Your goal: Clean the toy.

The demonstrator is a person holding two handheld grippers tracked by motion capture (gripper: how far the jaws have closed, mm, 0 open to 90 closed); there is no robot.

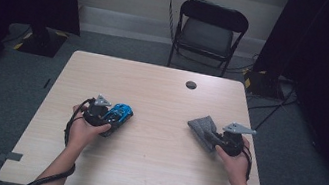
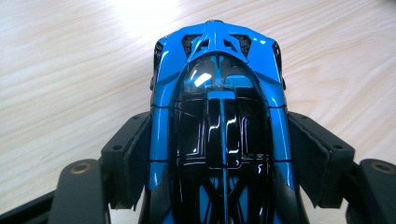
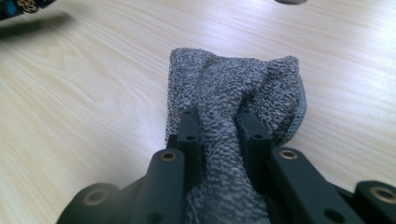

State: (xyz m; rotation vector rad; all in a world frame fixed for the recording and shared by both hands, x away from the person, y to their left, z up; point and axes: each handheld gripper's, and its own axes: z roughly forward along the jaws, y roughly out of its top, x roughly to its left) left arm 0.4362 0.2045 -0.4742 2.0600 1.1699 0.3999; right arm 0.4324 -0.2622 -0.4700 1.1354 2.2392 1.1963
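Note:
A blue and black toy car [image 1: 118, 113] sits in my left gripper [image 1: 108, 118] over the left part of the wooden table [image 1: 149, 171]. In the left gripper view the car [image 2: 219, 116] fills the middle, and both black pads [image 2: 135, 154] press on its sides. My right gripper [image 1: 210, 134] at the right is shut on a grey knitted cloth [image 1: 202, 126]. In the right gripper view the cloth [image 3: 233, 88] is bunched between the jaws and spreads out over the tabletop beyond them.
A dark round cable hole [image 1: 191, 85] lies near the table's far edge. A black folding chair [image 1: 208, 31] stands behind the table. Dark curtains and stand bases flank the floor at both sides. Bare wood lies between the two hands.

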